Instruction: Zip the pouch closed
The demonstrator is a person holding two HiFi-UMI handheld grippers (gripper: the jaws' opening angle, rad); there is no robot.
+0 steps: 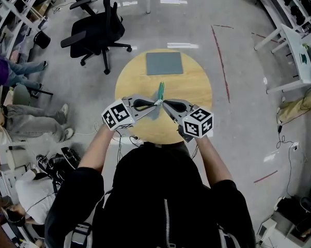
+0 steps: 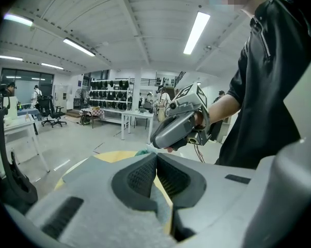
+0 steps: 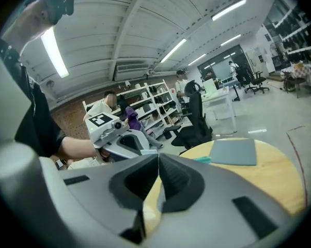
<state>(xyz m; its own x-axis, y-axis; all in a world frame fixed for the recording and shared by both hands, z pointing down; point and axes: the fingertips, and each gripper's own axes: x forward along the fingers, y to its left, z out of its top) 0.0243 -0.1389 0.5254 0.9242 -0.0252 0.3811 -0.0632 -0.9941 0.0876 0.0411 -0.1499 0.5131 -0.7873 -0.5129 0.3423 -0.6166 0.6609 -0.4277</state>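
A slim green pouch (image 1: 160, 92) stands on edge over the round wooden table (image 1: 140, 81), running away from me. Both grippers meet at its near end. My left gripper (image 1: 155, 103) comes in from the left and is shut, with grey-green fabric of the pouch (image 2: 156, 211) caught between its pads. My right gripper (image 1: 164, 103) comes in from the right, shut, tips against the same end; what it pinches is too small to make out. A teal strip of the pouch (image 3: 202, 159) shows past the right gripper (image 3: 158, 156). The left gripper view shows the right gripper (image 2: 179, 125) close ahead.
A flat grey mat (image 1: 164, 63) lies at the far side of the table. A black office chair (image 1: 96, 32) stands beyond the table's left. People sit at the left edge (image 1: 21, 118). White shelving (image 1: 295, 45) stands at the right.
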